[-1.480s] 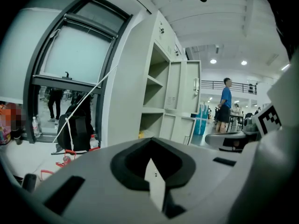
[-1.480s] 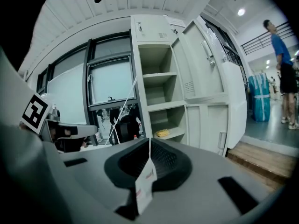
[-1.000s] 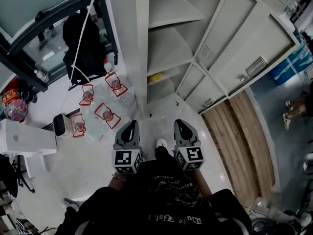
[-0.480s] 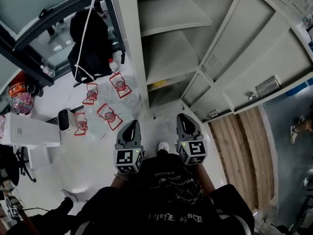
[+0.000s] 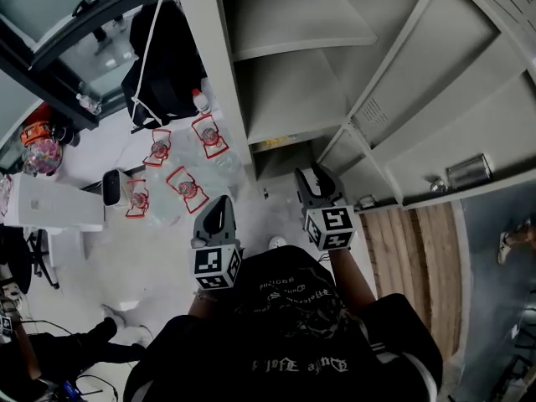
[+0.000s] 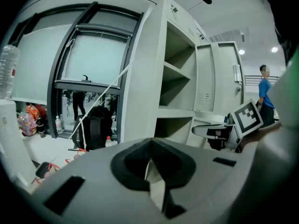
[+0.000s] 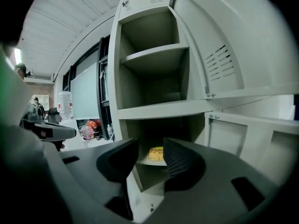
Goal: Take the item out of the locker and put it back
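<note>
The item [image 7: 156, 152] is a small yellow lump lying on the shelf [image 7: 142, 163] of the lower compartment of the open locker [image 7: 154, 55], set back from the shelf's front edge; in the head view it shows only as a yellow speck. The right gripper [image 5: 311, 177] is held out toward that compartment with its jaws opening and nothing between them, the item lined up in the gap but still well apart from it. The left gripper [image 5: 221, 211] hangs back, jaws closed together and empty. Too small and dim to read closely, the item looks low, rounded and light, and may be soft or crumbly, so a gentle squeeze seems safer than a hard clamp. It is probably best taken across its two sides, jaws level with the shelf and wide enough to pass round it, reaching in straight so the open door [image 7: 224, 55] and the shelf above stay clear
</note>
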